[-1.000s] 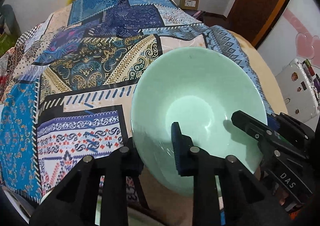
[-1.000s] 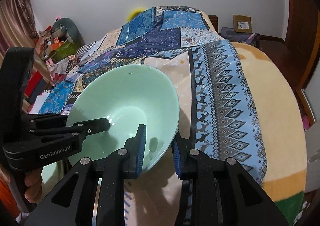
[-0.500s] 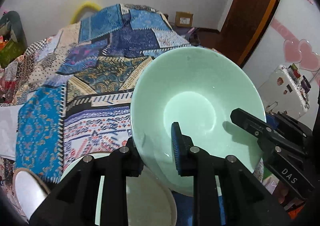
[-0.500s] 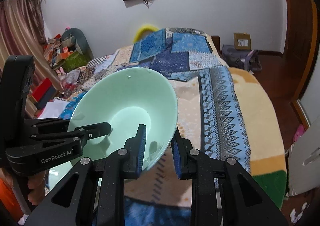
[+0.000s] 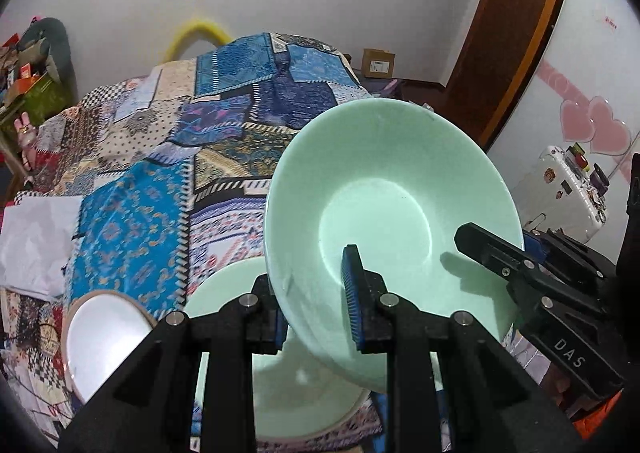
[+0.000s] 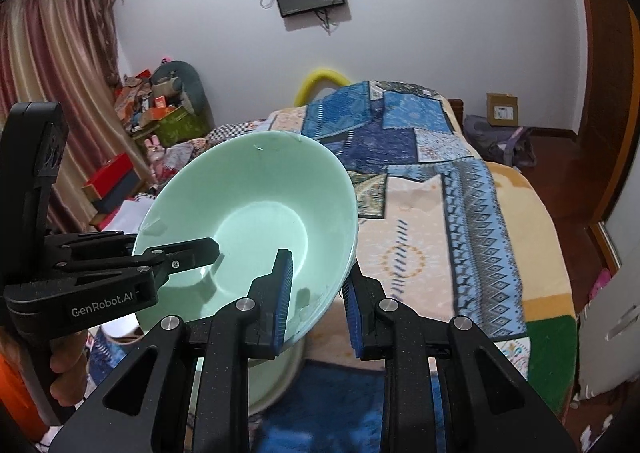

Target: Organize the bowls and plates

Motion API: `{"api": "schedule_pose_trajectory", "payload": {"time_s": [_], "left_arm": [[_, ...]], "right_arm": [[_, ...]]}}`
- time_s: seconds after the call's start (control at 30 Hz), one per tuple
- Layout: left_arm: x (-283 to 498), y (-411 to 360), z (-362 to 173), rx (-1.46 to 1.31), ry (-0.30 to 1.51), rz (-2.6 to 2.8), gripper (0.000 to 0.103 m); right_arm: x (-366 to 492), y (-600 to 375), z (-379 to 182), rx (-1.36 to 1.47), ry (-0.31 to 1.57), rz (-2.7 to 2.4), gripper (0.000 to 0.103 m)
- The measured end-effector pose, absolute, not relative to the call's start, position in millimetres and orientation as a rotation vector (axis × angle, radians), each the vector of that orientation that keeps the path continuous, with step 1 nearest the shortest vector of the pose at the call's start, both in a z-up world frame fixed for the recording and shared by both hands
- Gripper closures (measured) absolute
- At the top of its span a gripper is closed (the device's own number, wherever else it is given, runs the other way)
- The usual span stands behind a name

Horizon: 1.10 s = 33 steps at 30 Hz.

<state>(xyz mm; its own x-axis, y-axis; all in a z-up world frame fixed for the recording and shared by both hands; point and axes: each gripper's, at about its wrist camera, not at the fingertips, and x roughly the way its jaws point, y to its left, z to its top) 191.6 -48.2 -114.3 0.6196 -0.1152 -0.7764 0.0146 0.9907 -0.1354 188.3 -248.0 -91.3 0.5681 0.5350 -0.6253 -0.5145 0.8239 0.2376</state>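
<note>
Green bowl [image 5: 384, 189] clamped by both tongs, left [image 5: 316, 309] and right [image 6: 316, 289]; two plates [image 5: 280, 385] beneath.

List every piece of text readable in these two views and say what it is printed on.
"DAS": white letters on the black body of the right tongs, seen in the left wrist view.
"GenRobot.AI": white letters on the black body of the left tongs, seen in the right wrist view.
Label on the cardboard box: too small to read.
Stickers on the white case: unreadable.

Pale green plate [image 5: 240, 293] and white round bowl [image 5: 100, 329] crowding the patchwork bedspread [image 5: 132, 229] directly below, bare bedspread beyond the plate
</note>
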Motion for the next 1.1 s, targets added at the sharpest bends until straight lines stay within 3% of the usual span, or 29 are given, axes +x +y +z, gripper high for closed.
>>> {"api": "schedule_pose_trajectory", "payload": {"time_s": [1.1], "left_arm": [[86.9, 117.9, -148.1, -0.247, 0.923, 0.167, 0.080]], "right_arm": [[128.2, -94.7, -122.5, -0.061, 0.830, 0.882, 0.081]]}}
